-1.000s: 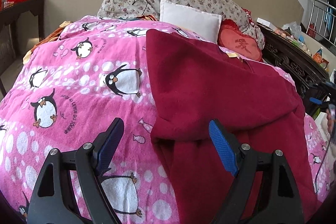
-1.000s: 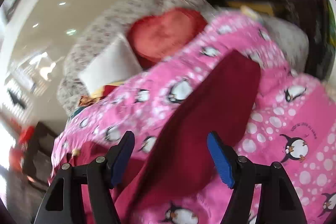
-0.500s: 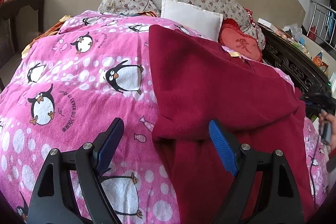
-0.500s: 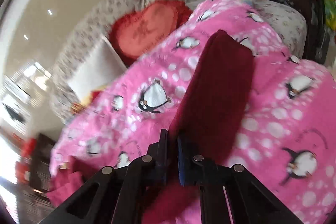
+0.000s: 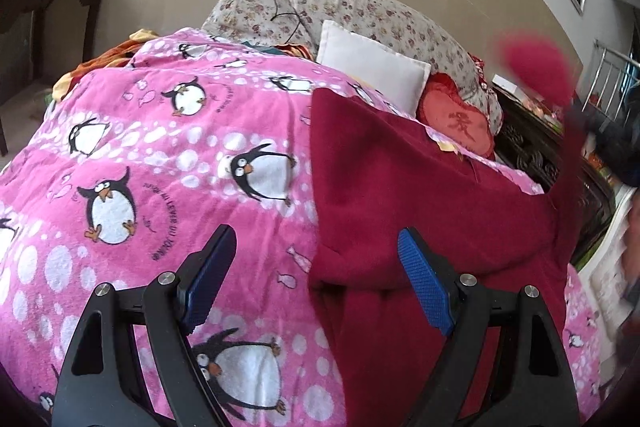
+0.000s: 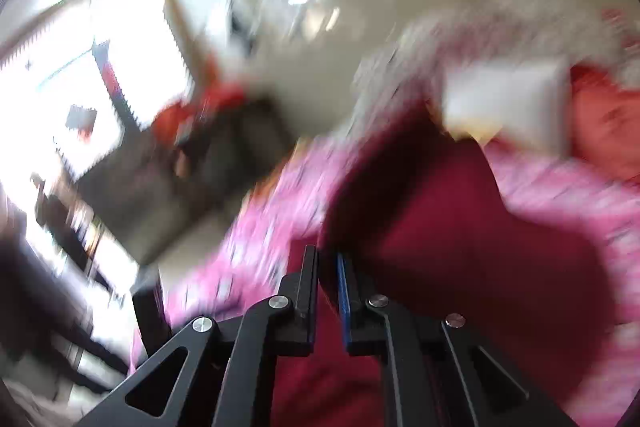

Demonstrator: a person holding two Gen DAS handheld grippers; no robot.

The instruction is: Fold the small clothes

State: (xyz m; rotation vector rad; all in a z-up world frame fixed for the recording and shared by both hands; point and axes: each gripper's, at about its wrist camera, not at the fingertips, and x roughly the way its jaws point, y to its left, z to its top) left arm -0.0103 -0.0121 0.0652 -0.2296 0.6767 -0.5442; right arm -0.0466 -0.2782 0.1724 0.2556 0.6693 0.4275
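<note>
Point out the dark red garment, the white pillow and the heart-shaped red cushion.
dark red garment (image 5: 420, 195), left wrist view, middle of its flat body.
white pillow (image 5: 372, 67), left wrist view, centre of its face.
heart-shaped red cushion (image 5: 456, 121), left wrist view, on its embroidered front.

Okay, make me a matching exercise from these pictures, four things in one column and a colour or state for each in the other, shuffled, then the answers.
Things:
1. left claw
2. right claw
3. square cushion
4. blanket

States or colours:
A. plain white, lying against the floral pillows
B. pink with penguins, spread over the bed
C. open, nothing between its pads
D. shut on dark red cloth

Pairs: 1-C, 2-D, 3-A, 4-B. The dark red garment lies on the blanket with one end lifted by the right claw.
</note>
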